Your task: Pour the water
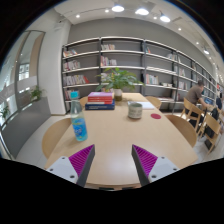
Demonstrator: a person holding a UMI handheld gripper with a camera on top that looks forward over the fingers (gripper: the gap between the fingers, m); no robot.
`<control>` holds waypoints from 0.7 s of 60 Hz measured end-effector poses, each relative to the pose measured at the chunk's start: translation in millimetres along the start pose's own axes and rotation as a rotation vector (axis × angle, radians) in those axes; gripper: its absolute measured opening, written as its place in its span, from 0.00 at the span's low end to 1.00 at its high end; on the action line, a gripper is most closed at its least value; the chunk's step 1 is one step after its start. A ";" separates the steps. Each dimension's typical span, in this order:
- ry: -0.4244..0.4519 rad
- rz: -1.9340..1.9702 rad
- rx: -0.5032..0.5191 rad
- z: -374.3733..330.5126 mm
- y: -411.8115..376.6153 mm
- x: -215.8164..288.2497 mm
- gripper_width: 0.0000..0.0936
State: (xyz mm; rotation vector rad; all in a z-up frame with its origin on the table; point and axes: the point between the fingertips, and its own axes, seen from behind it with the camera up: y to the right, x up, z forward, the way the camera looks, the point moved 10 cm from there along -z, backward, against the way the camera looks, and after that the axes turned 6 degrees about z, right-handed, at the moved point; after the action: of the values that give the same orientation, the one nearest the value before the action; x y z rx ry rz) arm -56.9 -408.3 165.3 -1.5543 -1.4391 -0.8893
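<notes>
- A bottle [79, 127] stands on the counter [115, 140], ahead and left of the jaws.
- A stack of books [100, 99] lies behind it, with a plant [118, 78] just behind the books.
- A cup [135, 110] stands right of the books.
- Shelves [120, 65] line the far wall.

Shelf contents [100, 62] too small; seated person [197, 98] partly cut off.

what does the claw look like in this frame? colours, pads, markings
Two pale grey-white fingers, angular and tapering forward. Each inner face carries a magenta pad with a ribbed texture. The claw shows no cables or markings; no hand or sleeve is visible.
</notes>
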 end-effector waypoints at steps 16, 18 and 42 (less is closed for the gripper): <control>-0.035 -0.081 0.192 76.8 -100.8 -10.1 0.81; -0.030 -0.085 0.197 91.6 -115.1 -7.5 0.81; 0.016 -0.109 0.208 203.5 -155.6 29.9 0.81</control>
State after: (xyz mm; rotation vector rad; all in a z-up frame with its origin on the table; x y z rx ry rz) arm -215.3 -209.1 123.8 -1.3227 -1.5637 -0.7859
